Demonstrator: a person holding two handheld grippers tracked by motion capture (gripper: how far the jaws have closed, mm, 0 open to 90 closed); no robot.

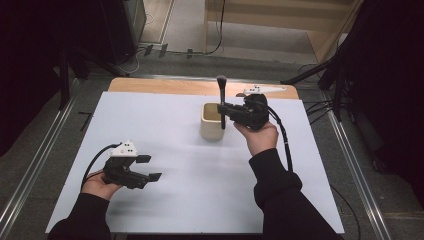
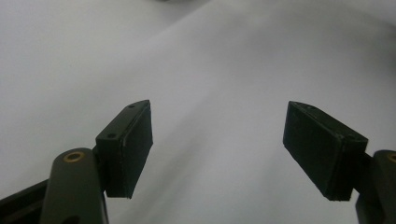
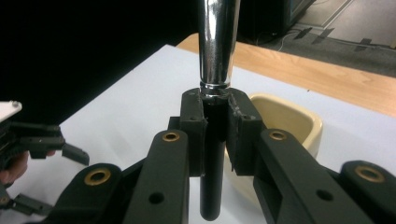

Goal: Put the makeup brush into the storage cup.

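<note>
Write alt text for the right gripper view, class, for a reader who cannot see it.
The right claw is shut on the black handle of a makeup brush, held upright with its shiny metal collar rising above the jaws. Just behind stands a cream cup on the white table, and the left claw shows at the left edge.

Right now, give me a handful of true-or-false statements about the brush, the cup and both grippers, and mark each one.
1. The right gripper is shut on the makeup brush. True.
2. The brush lies flat on the table. False: it is held upright, bristles up, at the cream cup.
3. The left gripper is open with nothing between its jaws. True.
4. The cup is tipped on its side. False: it stands upright on the white table.
</note>
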